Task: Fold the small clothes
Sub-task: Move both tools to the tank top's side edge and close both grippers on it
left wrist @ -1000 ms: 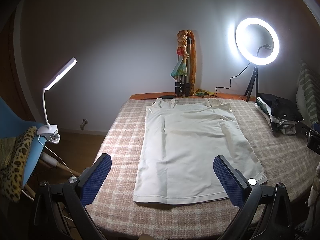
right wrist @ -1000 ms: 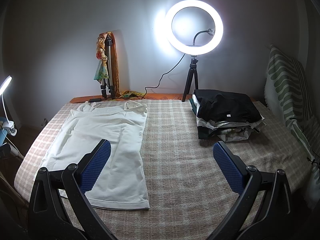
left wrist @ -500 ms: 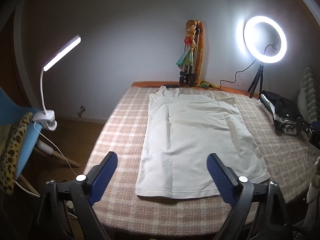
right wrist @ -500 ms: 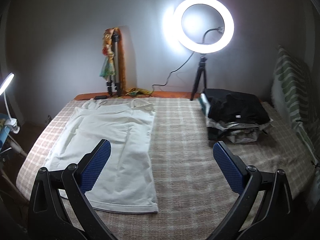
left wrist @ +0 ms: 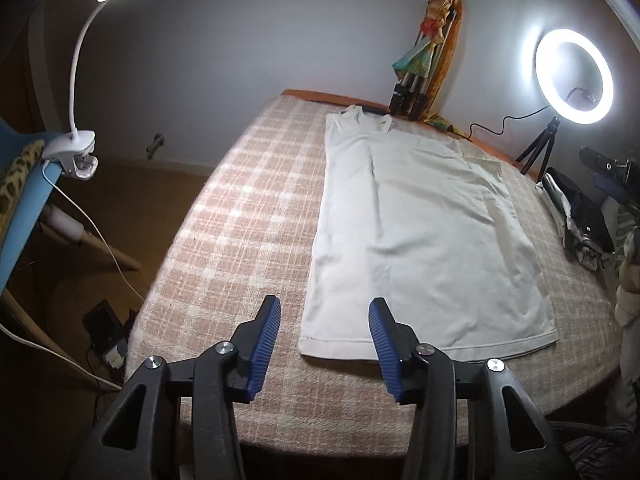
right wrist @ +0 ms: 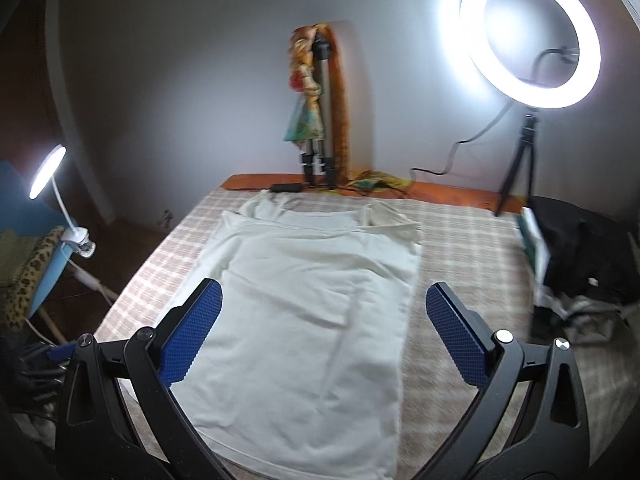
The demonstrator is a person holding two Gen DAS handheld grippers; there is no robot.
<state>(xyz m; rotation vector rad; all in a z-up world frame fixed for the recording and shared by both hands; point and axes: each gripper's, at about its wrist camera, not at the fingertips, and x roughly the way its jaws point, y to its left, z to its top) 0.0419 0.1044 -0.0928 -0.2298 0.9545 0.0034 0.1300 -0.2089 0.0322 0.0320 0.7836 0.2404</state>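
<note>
A white sleeveless top (left wrist: 420,232) lies flat on the checked bed cover (left wrist: 240,240), straps toward the wall and hem toward me. My left gripper (left wrist: 325,302) hangs just above the hem's near left corner. Its jaws are closing, and the corner shows in the gap between the blue pads (left wrist: 264,340), which press on nothing. In the right wrist view the top (right wrist: 312,300) fills the middle. My right gripper (right wrist: 324,286) stands wide open above the top's lower half, and its right edge runs just inside the right pad (right wrist: 456,340).
A stack of folded dark clothes (right wrist: 576,256) sits at the bed's right side. A lit ring light (right wrist: 532,36) on a tripod and a second tripod draped with coloured cloth (right wrist: 316,112) stand by the wall. A clamp lamp (left wrist: 80,152) grips a blue chair at the left.
The left gripper's jaws have narrowed a lot, and it has dropped toward the hem's left corner. The right gripper has swung left, from the bare cover to above the top.
</note>
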